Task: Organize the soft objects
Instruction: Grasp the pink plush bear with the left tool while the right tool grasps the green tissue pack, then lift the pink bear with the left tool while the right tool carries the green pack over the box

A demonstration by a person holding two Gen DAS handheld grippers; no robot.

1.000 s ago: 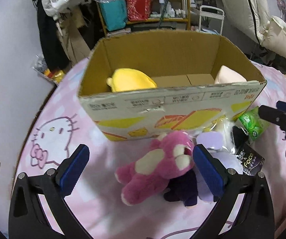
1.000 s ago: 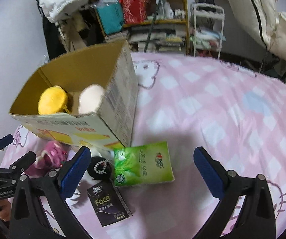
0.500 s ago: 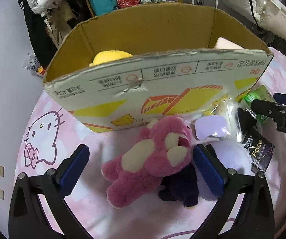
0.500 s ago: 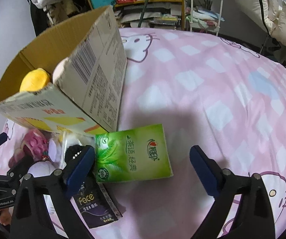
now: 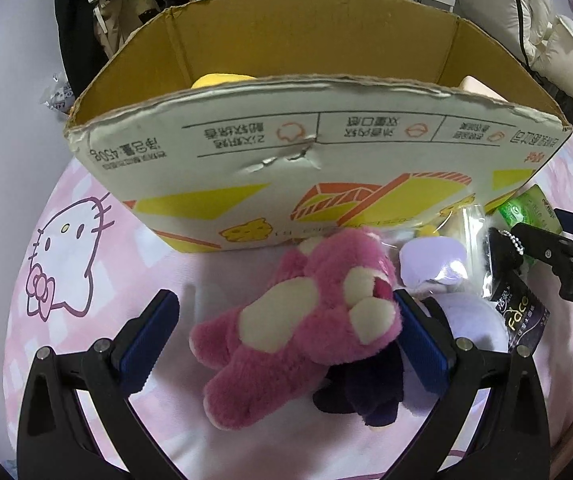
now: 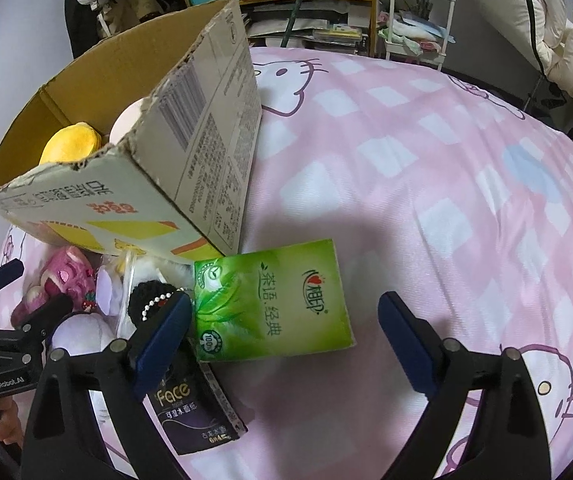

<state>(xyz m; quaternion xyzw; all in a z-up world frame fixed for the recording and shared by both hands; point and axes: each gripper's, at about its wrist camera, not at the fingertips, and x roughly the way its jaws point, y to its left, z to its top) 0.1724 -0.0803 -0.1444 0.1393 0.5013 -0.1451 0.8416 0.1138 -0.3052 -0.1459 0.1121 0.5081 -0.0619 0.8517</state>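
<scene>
A pink checked bedspread fills both views. On it, across the upper half of the left wrist frame, stands an open cardboard box, with a yellow plush and a pale round one already inside.

Below the box in the left wrist frame lies a pink plush bear, head to the right and legs running down to the lower left (its long axis runs slantwise between the fingers). The left gripper stands wide apart around it, the right-hand pad just beside the bear's snout, the left-hand pad well clear. A dark purple plush sits under the bear's head, a pale lilac one to the right.

In the right wrist frame the right gripper is also spread wide, nothing pressed. A green tissue pack lies between its fingers, long side across the gap, so it looks the likely pick; a small black tissue pack sits at the lower left
</scene>
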